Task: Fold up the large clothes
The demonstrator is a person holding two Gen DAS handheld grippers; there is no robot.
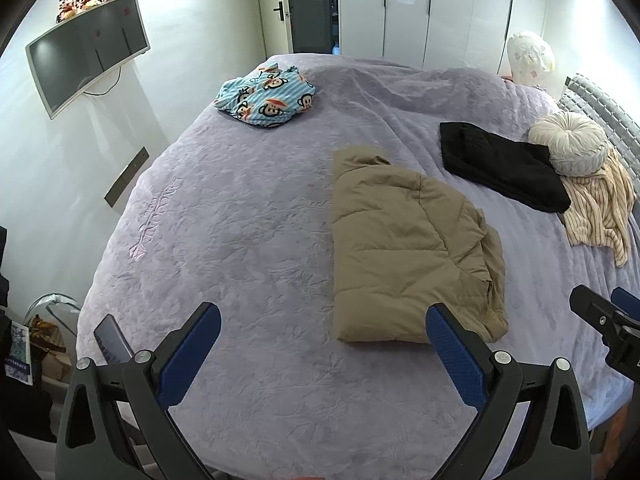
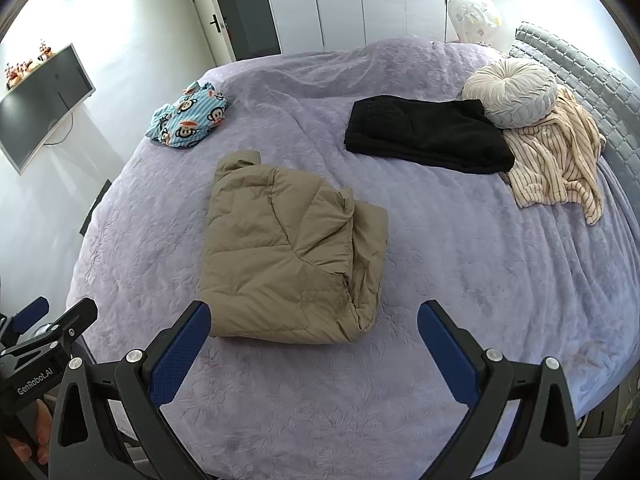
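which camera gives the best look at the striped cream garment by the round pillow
The right wrist view. There the striped cream garment lies fairly large and whole, spilling out from under the round pillow. In the left wrist view it sits squeezed and distorted at the right edge.

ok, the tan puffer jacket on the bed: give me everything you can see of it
The tan puffer jacket is quilted, with a matte, padded look. It lies folded into a rough rectangle on the lilac bedspread, flat, with layered edges bunched along its right side and a rounded end pointing away from the cameras. Nothing but the bedspread touches it; the black garment lies apart. Both grippers hover open short of its near edge.
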